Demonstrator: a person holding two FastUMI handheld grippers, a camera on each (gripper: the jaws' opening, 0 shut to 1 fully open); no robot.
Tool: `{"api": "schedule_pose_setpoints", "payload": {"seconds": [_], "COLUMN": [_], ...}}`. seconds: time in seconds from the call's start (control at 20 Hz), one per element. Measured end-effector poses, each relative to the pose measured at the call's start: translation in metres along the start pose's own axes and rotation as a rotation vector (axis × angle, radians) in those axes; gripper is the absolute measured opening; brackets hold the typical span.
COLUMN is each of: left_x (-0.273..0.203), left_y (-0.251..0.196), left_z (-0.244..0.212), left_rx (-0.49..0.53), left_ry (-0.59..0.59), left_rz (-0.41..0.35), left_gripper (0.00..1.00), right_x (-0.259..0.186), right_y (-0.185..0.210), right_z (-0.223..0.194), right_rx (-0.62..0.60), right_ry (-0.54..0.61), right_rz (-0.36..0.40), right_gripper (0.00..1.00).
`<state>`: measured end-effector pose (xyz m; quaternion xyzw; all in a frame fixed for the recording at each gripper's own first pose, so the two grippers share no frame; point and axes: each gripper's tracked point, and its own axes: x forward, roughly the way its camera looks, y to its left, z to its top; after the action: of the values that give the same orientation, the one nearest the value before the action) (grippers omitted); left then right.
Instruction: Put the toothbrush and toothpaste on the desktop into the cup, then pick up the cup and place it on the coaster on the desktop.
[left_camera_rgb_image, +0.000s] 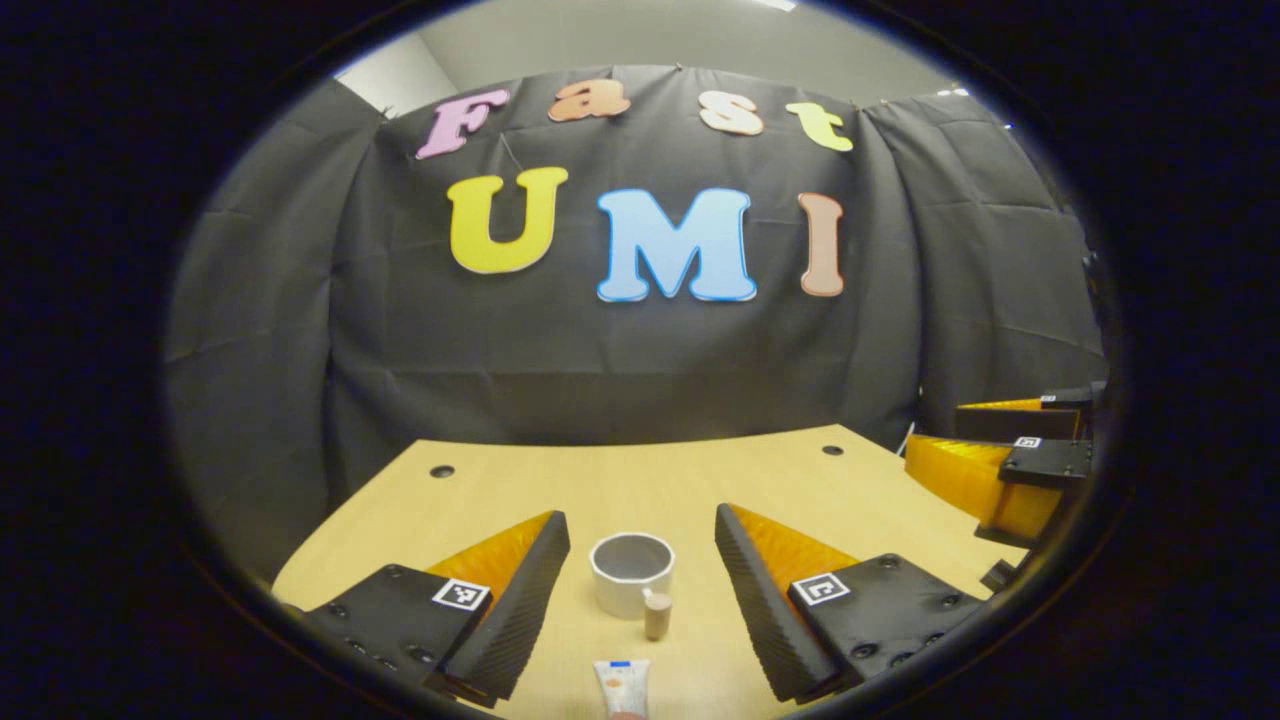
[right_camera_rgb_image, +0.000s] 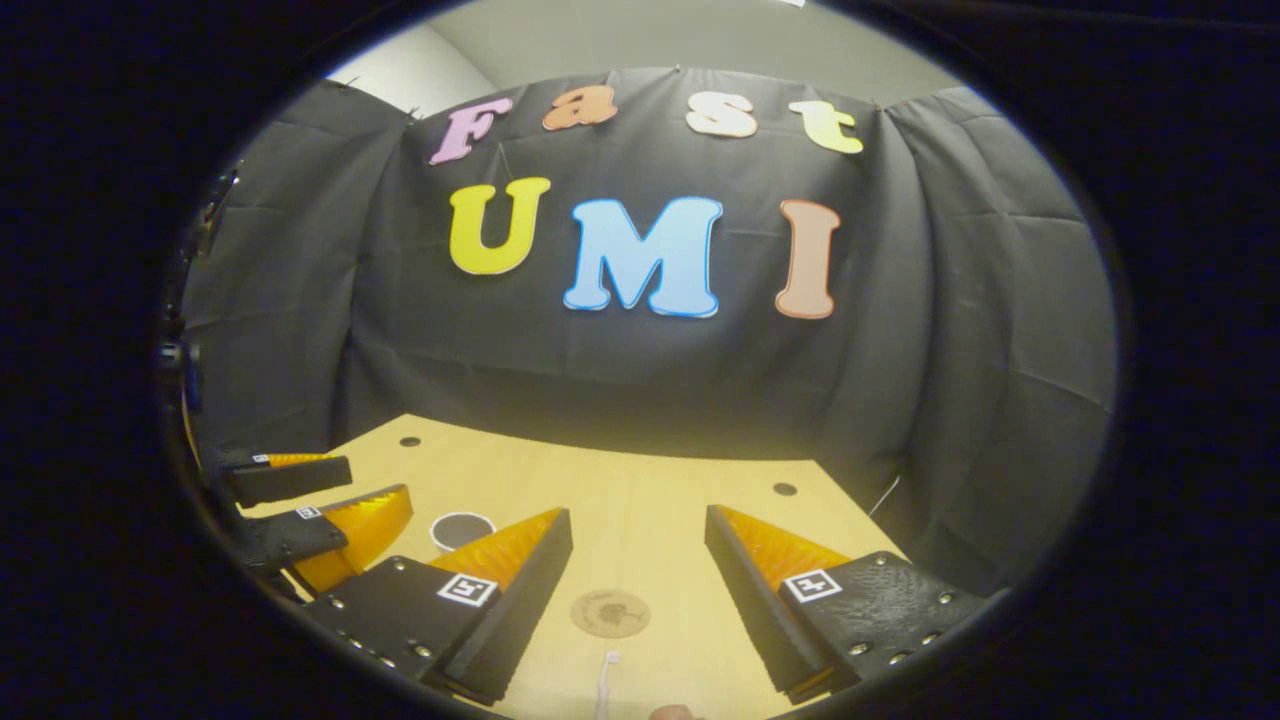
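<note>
In the left gripper view, the left gripper hangs above the wooden counter with its jaws wide apart and nothing between them. Straight ahead of the gap between the jaws stands the white cup, upright and open at the top, with its handle turned back toward the jaws. Nearer than the cup, on the line between the two jaws and at the bottom edge of the view, lies the toothpaste, a white tube with one end pointing toward the cup; it stays apart from the cup and touches neither jaw. Well out to the right of the jaws, the right gripper shows at the counter's edge.

In the right gripper view, the right gripper also has its jaws spread open and empty. The round brown coaster lies flat on the counter between the jaws, a little toward the left one. Closer still, just below the coaster, the pale toothbrush lies with its head toward the coaster, the rest cut off by the view's edge. Beyond the left jaw's tip the cup stands on the counter, and to its left the left gripper shows, jaws apart.
</note>
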<state>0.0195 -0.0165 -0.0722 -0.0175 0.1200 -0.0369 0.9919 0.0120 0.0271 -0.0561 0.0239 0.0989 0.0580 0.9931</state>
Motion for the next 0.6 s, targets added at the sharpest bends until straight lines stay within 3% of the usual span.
{"api": "schedule_pose_setpoints", "payload": {"seconds": [0.25,0.6], "left_x": [0.003,0.016], "left_y": [-0.001,0.009], "left_z": [-0.060,-0.136], "left_rx": [-0.001,-0.027], "left_ry": [0.225,0.542], "left_rz": [-0.028,-0.040], "left_gripper": [0.94,0.95], "right_x": [0.005,0.004], "right_y": [0.017,0.028], "right_z": [-0.063,-0.139], "right_rx": [0.092,0.222], "right_ry": [0.257,0.589], "right_rz": [0.059,0.059], "right_gripper": [0.89,0.91]}}
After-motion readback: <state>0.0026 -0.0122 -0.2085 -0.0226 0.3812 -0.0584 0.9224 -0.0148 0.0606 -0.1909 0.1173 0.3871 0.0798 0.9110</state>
